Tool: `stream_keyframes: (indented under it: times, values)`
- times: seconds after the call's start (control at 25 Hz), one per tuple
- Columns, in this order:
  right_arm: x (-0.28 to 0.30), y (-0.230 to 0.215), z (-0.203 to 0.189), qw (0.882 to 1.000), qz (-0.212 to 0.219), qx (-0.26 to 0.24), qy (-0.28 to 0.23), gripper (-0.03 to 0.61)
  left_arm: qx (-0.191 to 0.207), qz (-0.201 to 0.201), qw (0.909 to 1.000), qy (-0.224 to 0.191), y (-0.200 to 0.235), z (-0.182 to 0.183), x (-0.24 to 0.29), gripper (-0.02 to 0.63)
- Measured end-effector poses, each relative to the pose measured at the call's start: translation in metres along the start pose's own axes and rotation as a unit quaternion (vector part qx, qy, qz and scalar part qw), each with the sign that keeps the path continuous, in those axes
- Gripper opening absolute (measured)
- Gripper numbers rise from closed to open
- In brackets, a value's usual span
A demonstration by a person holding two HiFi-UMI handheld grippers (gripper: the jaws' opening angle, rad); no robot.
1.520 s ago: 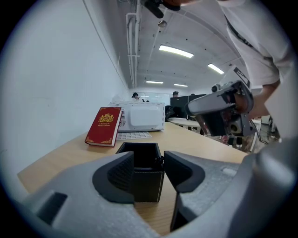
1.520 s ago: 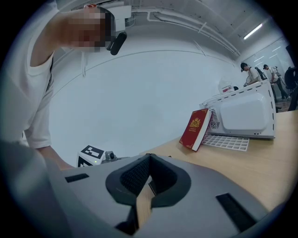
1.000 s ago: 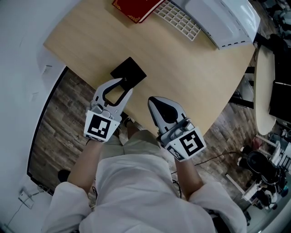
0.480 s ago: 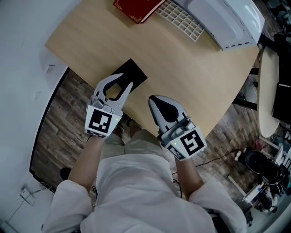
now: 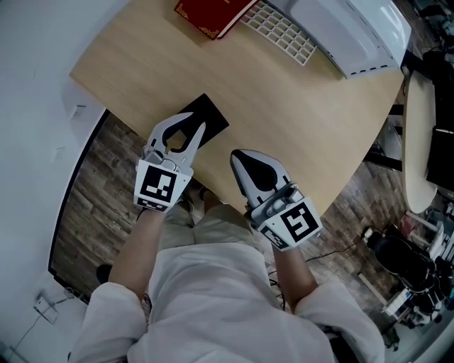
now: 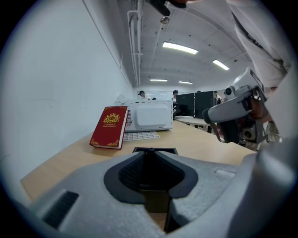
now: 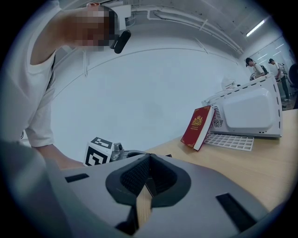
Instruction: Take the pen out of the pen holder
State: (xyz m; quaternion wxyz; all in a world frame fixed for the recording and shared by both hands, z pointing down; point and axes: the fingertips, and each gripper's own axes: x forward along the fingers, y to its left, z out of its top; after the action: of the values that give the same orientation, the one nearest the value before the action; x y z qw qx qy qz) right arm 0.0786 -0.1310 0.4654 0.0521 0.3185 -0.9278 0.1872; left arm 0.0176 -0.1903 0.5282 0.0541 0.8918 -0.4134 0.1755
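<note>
The black square pen holder point(image 5: 207, 115) stands near the wooden table's point(image 5: 284, 106) near-left edge; in the left gripper view its rim point(image 6: 155, 150) shows just past the tips. No pen shows in any view. My left gripper point(image 5: 194, 125) reaches over the holder's near side. Its jaws are closing and the tips look to meet point(image 6: 150, 152), with nothing seen between them. My right gripper point(image 5: 242, 159) hovers at the table edge to the right of the holder, shut and empty point(image 7: 149, 159).
A red book point(image 5: 213, 13) leans at the far side beside a white grid tray point(image 5: 278, 28) and a white appliance point(image 5: 347, 32). Wood floor point(image 5: 92, 191) lies left of the table, and a round table point(image 5: 413, 142) stands at the right.
My left gripper has crept forward over the black holder and its jaws have narrowed. The right gripper has stayed put.
</note>
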Motion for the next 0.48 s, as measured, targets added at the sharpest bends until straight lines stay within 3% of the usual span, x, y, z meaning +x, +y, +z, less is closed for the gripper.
stream_keyframes:
  times: [0.32,0.48]
  values:
    - [-0.005,0.020,0.016,1.000,-0.027,-0.008,-0.013,0.000,-0.022,-0.010,0.9995,-0.018,0.006,-0.002,-0.002,0.067]
    - [-0.021,0.038,0.025,0.998,-0.058,-0.023,-0.012,0.000,-0.056,-0.034,0.9976,-0.020,0.001,-0.006,-0.003,0.064]
